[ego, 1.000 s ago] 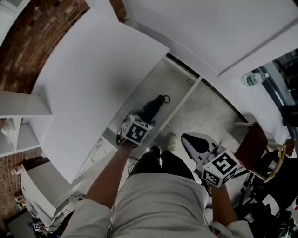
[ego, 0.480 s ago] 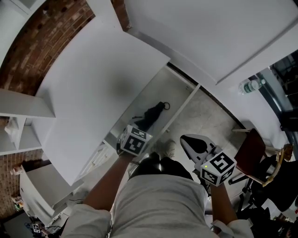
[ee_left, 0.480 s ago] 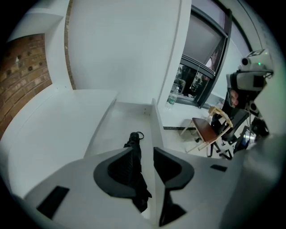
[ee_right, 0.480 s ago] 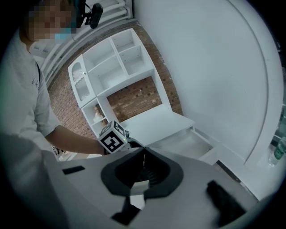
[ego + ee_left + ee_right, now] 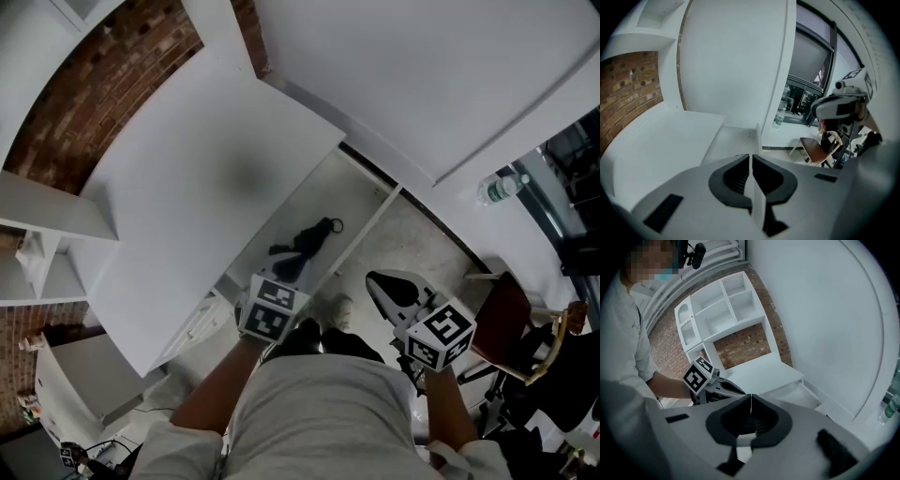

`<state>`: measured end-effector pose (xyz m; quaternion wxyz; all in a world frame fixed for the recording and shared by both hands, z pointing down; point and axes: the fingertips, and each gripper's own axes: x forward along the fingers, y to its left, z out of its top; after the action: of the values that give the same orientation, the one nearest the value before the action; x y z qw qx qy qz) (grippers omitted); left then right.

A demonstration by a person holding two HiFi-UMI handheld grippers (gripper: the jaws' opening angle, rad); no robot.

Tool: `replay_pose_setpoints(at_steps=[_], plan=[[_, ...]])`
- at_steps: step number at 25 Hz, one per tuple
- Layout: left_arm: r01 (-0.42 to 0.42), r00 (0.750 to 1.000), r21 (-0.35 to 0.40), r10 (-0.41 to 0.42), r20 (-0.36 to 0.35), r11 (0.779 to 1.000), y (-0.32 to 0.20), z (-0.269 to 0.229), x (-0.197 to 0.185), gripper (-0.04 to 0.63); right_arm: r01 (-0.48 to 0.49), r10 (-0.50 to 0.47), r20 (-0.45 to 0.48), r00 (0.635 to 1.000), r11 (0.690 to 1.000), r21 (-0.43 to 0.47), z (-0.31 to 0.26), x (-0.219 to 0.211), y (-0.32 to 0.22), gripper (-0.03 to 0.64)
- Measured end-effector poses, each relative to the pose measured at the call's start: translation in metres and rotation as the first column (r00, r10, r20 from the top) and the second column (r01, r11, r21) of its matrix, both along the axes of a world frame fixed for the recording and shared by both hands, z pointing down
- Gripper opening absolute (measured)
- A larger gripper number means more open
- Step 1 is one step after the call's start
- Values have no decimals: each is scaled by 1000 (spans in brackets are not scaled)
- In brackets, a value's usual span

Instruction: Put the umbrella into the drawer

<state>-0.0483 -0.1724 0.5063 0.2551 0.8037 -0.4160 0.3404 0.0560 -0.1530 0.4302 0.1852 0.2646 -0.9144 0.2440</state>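
Umbrella: your black folded umbrella (image 5: 305, 246) lies loose in the open white drawer (image 5: 349, 183), its long axis along the drawer's length | Left gripper (image 5: 750, 161): the nearer one, at the umbrella's near end; jaws have just closed, nothing between them | Right gripper (image 5: 751, 401): jaws together, empty, out beyond the drawer front | Next, probably: push the drawer shut.

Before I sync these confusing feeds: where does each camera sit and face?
Head view: head-mounted, steeply down at the folded black umbrella in the white drawer; forearms show.
Left gripper view: on the left gripper, whose empty jaws have just been closing, facing a clear plastic bottle; right gripper shows.
Right gripper view: on that gripper, facing white shelves; left forearm shows.
Shared: gripper views show each other's gripper.
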Motion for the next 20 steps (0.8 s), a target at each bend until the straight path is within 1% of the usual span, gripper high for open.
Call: replay_pose_setpoints(at_steps=[5, 9, 20], plan=[[-19, 1000, 46, 20, -17, 999, 10, -21, 5, 26, -2, 2, 0, 1000, 1000, 23, -10, 2, -8, 28], [-9, 999, 63, 11, -35, 998, 16, -30, 6, 20, -10, 10, 10, 1000, 999, 38, -19, 7, -10, 28], [17, 999, 112, -13, -41, 994, 21, -54, -2, 18, 1, -1, -9, 1000, 999, 41, -23, 8, -3, 28]])
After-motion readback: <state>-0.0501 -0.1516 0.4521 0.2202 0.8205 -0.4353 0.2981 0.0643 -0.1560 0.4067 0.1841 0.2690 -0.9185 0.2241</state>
